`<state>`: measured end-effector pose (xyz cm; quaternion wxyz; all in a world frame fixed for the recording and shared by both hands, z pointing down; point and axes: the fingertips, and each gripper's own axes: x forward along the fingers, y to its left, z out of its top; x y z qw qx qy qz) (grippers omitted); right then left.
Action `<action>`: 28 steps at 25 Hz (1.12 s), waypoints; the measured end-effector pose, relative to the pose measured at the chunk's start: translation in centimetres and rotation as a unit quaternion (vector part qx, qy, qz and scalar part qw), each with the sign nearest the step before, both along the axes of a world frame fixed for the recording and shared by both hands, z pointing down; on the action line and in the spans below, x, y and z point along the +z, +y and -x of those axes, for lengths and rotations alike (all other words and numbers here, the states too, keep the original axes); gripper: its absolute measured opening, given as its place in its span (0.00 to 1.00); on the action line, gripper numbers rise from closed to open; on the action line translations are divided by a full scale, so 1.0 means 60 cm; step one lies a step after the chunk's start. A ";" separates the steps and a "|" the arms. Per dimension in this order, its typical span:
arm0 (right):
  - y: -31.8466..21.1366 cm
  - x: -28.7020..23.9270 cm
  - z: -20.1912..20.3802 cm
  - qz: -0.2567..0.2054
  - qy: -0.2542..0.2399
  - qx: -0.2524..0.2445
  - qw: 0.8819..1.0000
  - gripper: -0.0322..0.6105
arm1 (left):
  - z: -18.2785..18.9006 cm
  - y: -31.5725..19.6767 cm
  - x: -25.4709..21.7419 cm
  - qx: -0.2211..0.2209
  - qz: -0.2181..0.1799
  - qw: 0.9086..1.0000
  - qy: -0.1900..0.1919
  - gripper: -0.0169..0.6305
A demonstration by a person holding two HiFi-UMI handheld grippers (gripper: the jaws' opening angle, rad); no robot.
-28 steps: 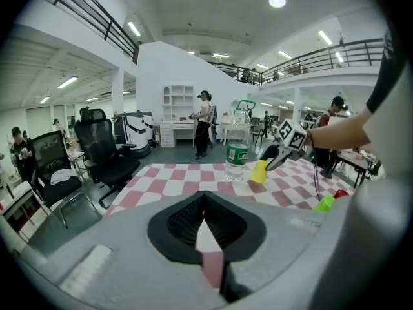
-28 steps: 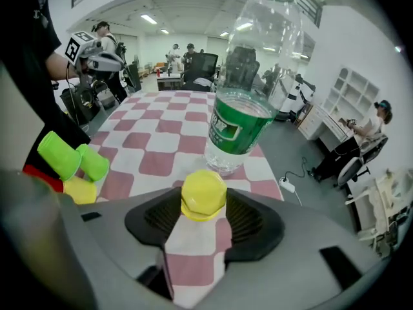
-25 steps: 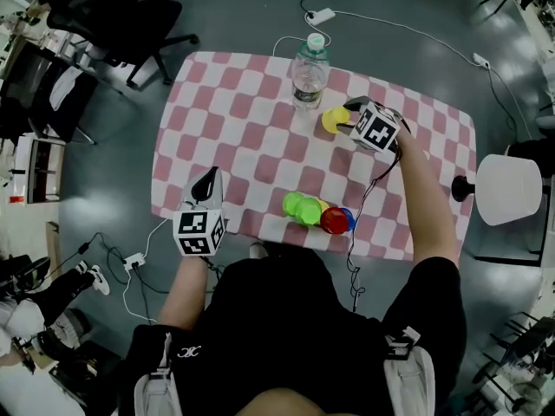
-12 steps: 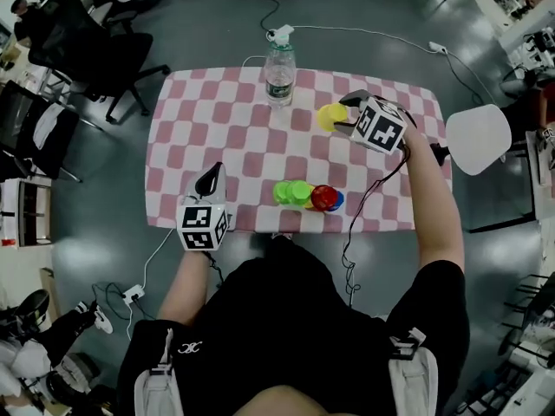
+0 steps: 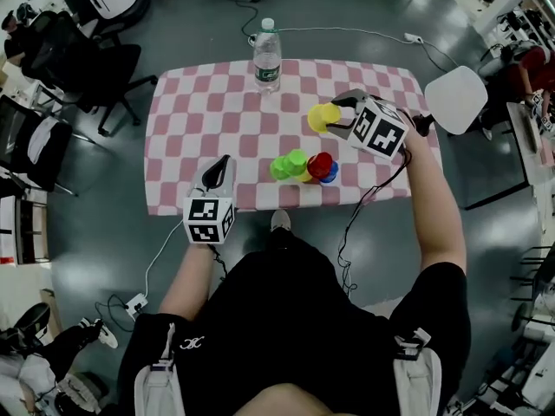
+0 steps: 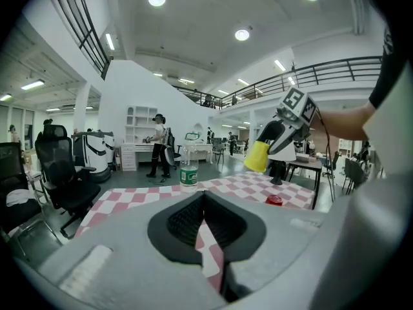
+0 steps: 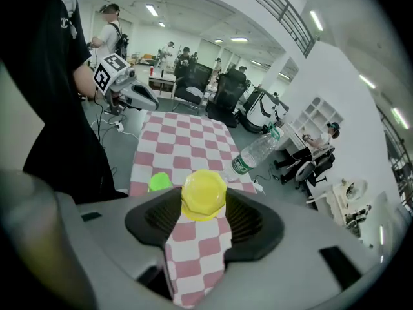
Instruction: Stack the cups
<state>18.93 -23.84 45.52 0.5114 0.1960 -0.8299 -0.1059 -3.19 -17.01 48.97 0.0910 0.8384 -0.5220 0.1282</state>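
My right gripper is shut on a yellow cup and holds it in the air above the pink-checked table. In the right gripper view the yellow cup sits bottom-up between the pads. A cluster of cups stands near the table's front edge: green, red and blue. My left gripper hovers at the front edge, left of the cluster, jaws shut with nothing between them. From the left gripper view the yellow cup hangs above a red cup.
A water bottle stands at the table's far edge. A white round seat is close to the table's right side. Office chairs stand at the left, and cables lie on the floor.
My right gripper has lifted the yellow cup off the table and carried it away from the bottle, nearer the cluster. The left gripper has risen slightly and moved inward. The head camera has risen.
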 end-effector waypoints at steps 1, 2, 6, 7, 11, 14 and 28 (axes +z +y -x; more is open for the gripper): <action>0.014 0.003 0.003 0.007 -0.005 0.004 1.000 0.39 | -0.001 0.008 0.000 0.002 -0.001 1.000 0.001 0.05; 0.027 0.006 0.006 0.015 -0.009 0.008 1.000 0.39 | -0.002 0.015 0.000 0.004 -0.001 1.000 0.003 0.05; 0.070 0.030 0.008 0.048 -0.006 0.022 0.999 0.39 | -0.013 0.038 0.002 0.014 -0.001 1.000 0.008 0.05; 0.077 0.036 0.008 0.055 -0.004 0.025 0.998 0.39 | -0.015 0.041 0.001 0.015 -0.002 1.000 0.009 0.05; 0.099 0.055 0.012 0.073 0.004 0.028 0.997 0.39 | -0.022 0.054 0.003 0.018 -0.003 1.000 0.014 0.05; 0.107 0.064 0.025 0.075 0.008 0.021 0.997 0.39 | -0.021 0.060 0.005 0.018 -0.001 1.000 0.013 0.05; 0.112 0.114 0.048 0.101 0.011 0.009 0.995 0.39 | 0.001 0.067 0.023 0.001 0.012 1.000 0.010 0.05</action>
